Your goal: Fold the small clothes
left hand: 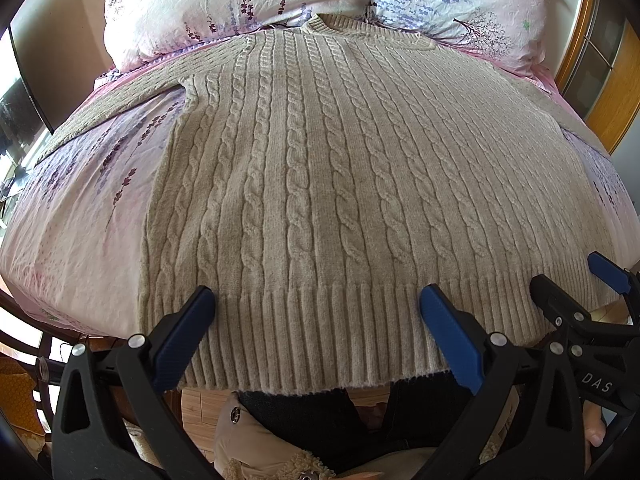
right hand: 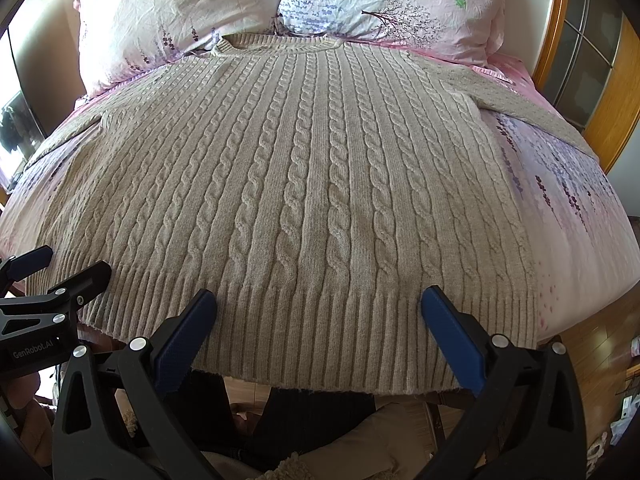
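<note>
Beige cable-knit wool sweater (left hand: 320, 184) (right hand: 304, 184), spread flat and unfolded, front up, neckline far, ribbed hem overhanging near edge, 2 sleeves stretched outward to either side.

The big sweater (left hand: 304, 168) covers most of the bed. Two pillows (left hand: 248, 4) block the way behind its collar. Bare sheet (left hand: 92, 208) lies open beside it.

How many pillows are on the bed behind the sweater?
2. The left pillow, mostly pink, sits behind the sweater's left shoulder; the right pillow, with blue-purple print, sits behind the collar and right shoulder. They meet near the collar. More could lie outside the frame.
</note>
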